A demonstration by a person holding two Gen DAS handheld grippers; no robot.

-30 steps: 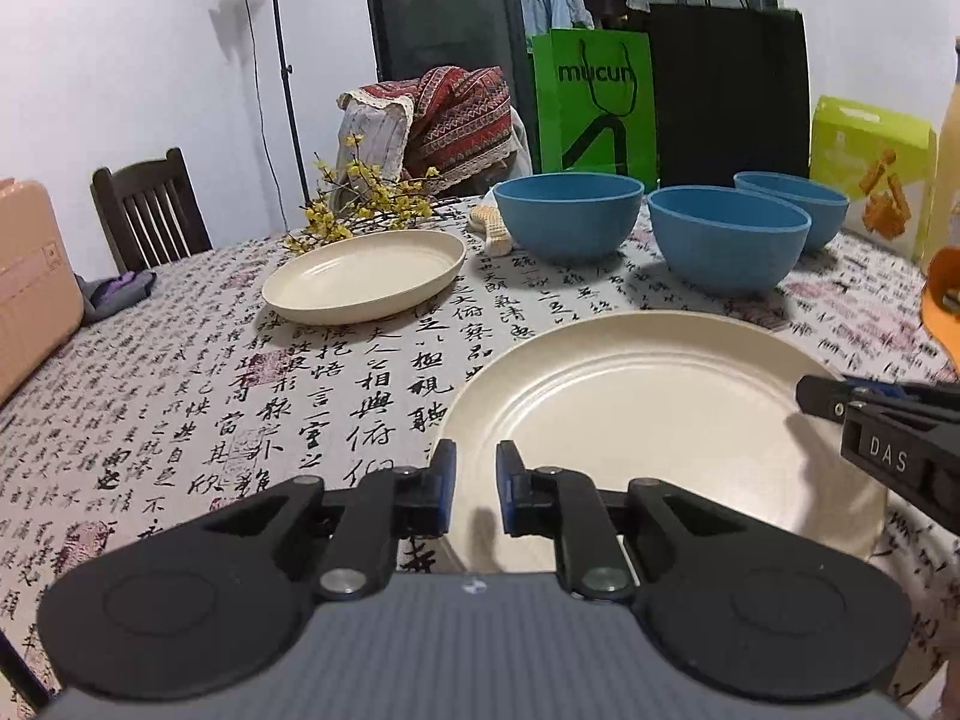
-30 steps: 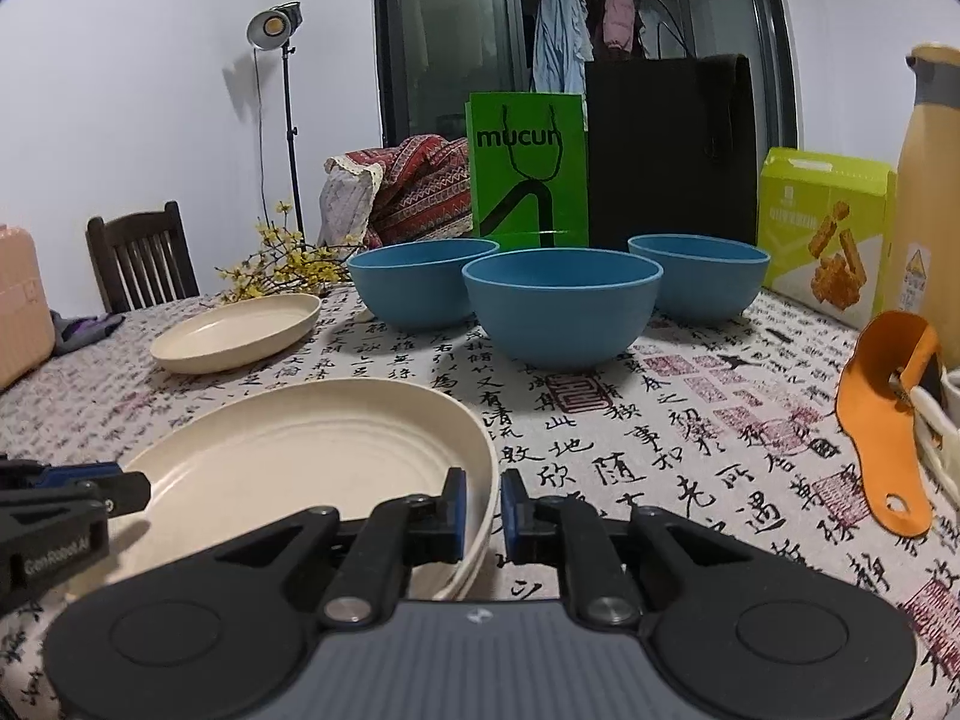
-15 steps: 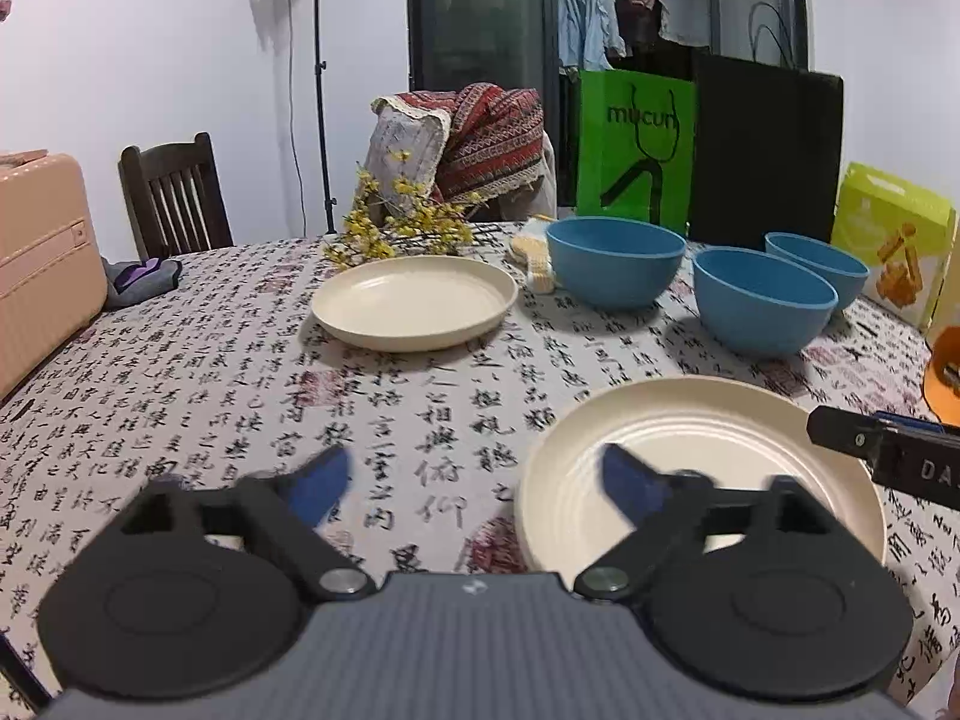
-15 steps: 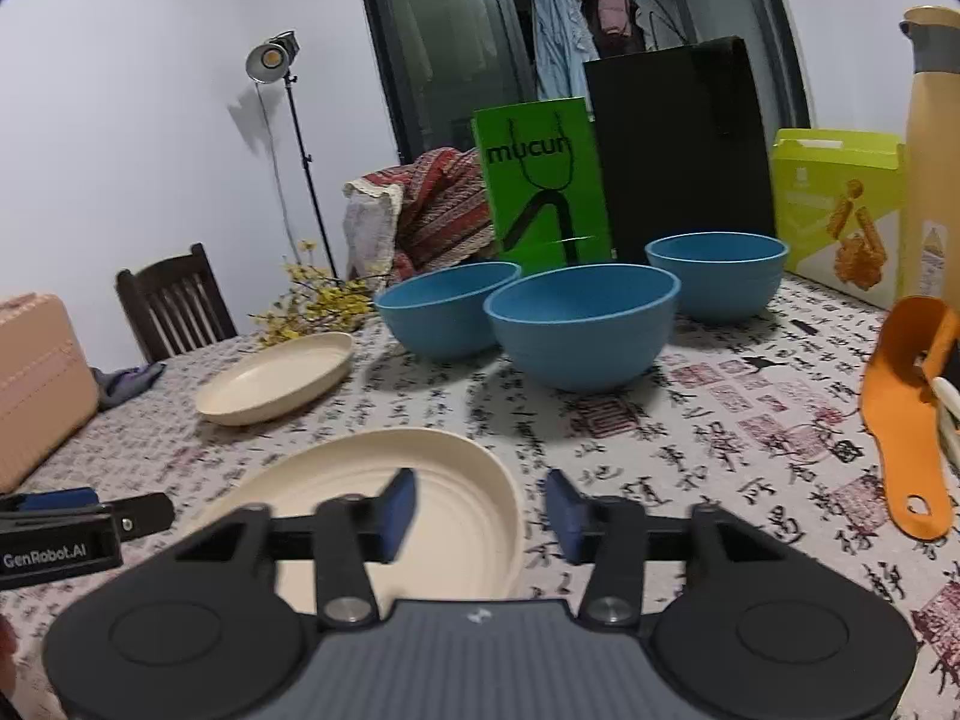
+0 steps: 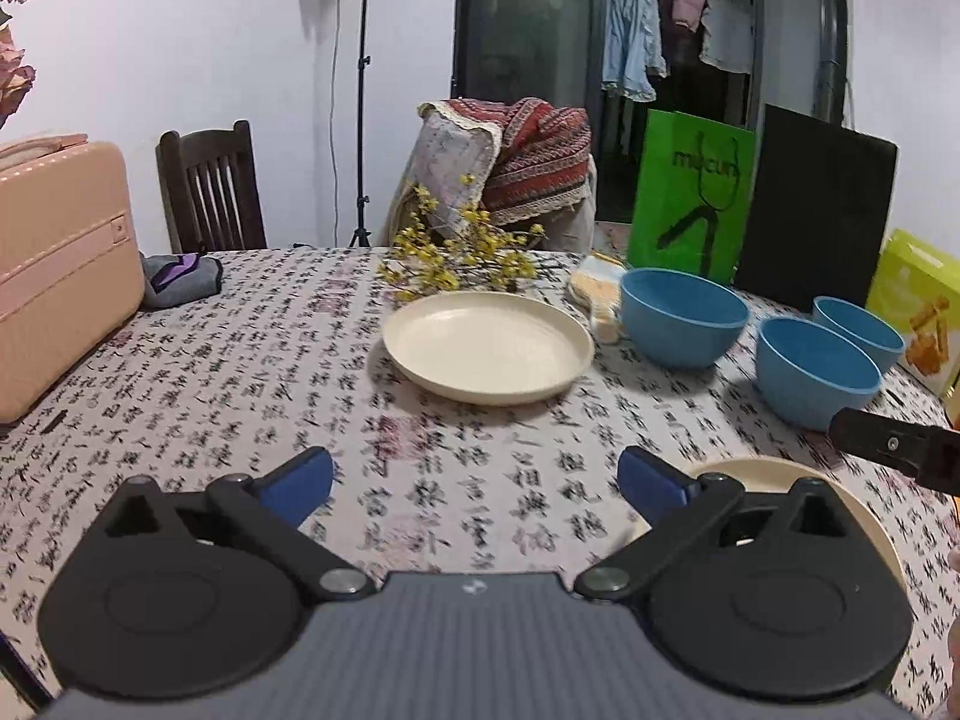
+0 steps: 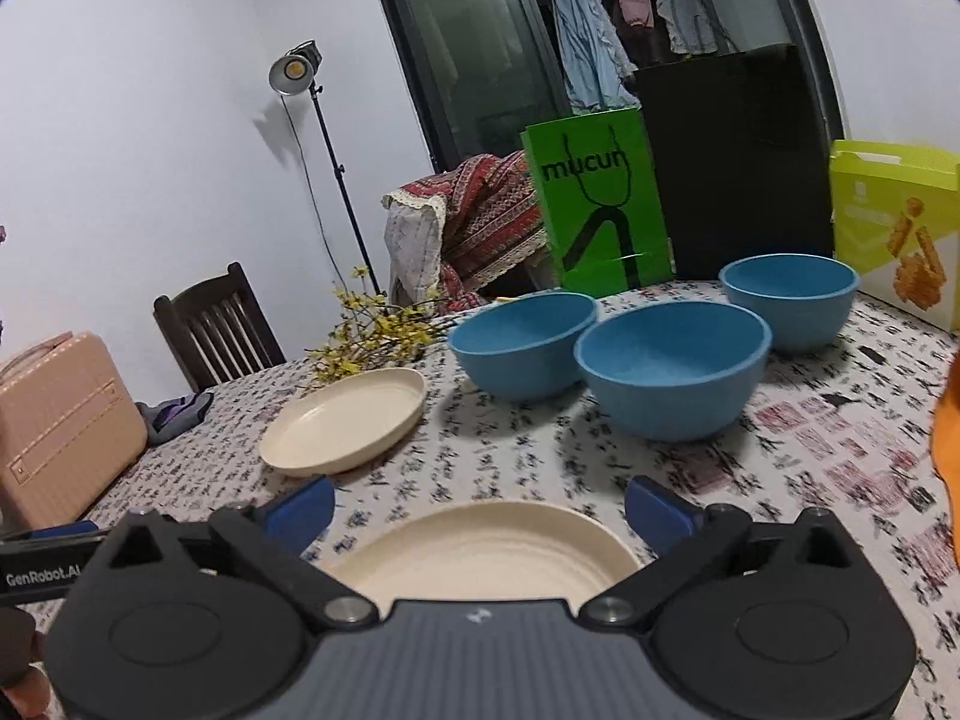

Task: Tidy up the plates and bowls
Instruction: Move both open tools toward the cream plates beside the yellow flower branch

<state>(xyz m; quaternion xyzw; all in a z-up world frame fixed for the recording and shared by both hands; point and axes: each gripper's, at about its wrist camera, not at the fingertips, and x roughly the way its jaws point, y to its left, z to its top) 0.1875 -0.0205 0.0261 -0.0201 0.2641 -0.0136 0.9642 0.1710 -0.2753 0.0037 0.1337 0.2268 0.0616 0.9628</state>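
Both tongs, your left gripper (image 5: 474, 480) and right gripper (image 6: 480, 507), have just spread wide and hold nothing above the near plate (image 6: 486, 546); next, seemingly, the far plate (image 5: 487, 345) beside three blue bowls (image 6: 672, 378).

Near cream plate (image 6: 486, 546) lies flat just under the right claw (image 6: 477, 507); second cream plate (image 6: 345, 420) ahead-left; three blue bowls (image 6: 672, 378) upright ahead.

Cream plates (image 5: 487, 345); blue bowls (image 6: 672, 375); tablecloth (image 5: 240, 384) white with black calligraphy, red seals; green bag (image 6: 600, 210); pink suitcase (image 5: 54, 264).
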